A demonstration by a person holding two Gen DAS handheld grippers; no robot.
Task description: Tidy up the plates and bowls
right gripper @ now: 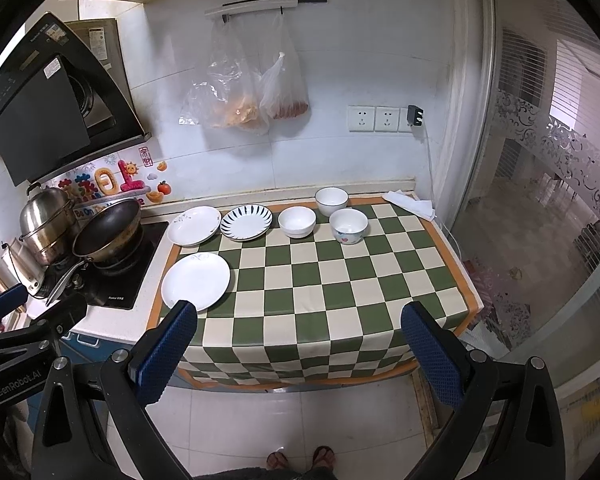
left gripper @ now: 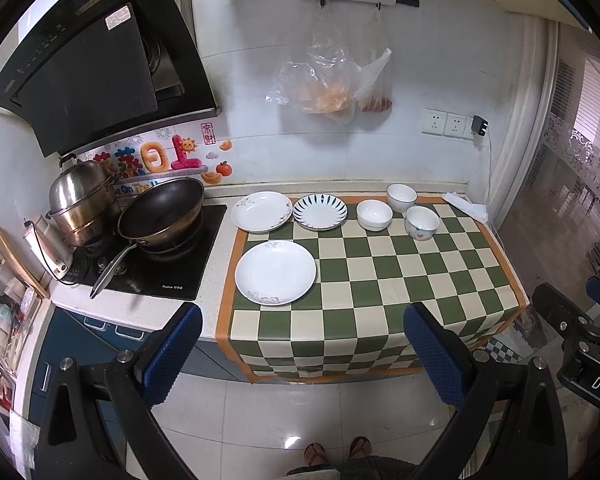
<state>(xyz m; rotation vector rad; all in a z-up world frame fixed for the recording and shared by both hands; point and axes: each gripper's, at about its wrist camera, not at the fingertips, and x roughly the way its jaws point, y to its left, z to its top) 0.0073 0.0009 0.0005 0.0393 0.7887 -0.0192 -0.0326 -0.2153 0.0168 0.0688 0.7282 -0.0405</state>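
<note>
Three plates lie on the green checked cloth (left gripper: 380, 272): a large white plate (left gripper: 275, 272) (right gripper: 196, 281) near the front left, a white floral plate (left gripper: 261, 211) (right gripper: 194, 225) at the back left, and a blue-striped plate (left gripper: 319, 211) (right gripper: 246, 222) beside it. Three bowls stand at the back right: a plain white bowl (left gripper: 374, 214) (right gripper: 297, 221), a gold-rimmed bowl (left gripper: 401, 197) (right gripper: 331, 201), and a patterned bowl (left gripper: 422, 222) (right gripper: 348, 225). My left gripper (left gripper: 302, 348) and right gripper (right gripper: 300, 348) both hang open in front of the counter, above the floor, holding nothing.
A black wok (left gripper: 162, 210) and a steel steamer pot (left gripper: 80, 200) sit on the hob (left gripper: 152, 268) left of the cloth. A folded white cloth (left gripper: 466, 206) lies at the back right corner. Plastic bags (left gripper: 332, 80) hang on the wall. A person's sandalled feet (right gripper: 300, 458) stand below.
</note>
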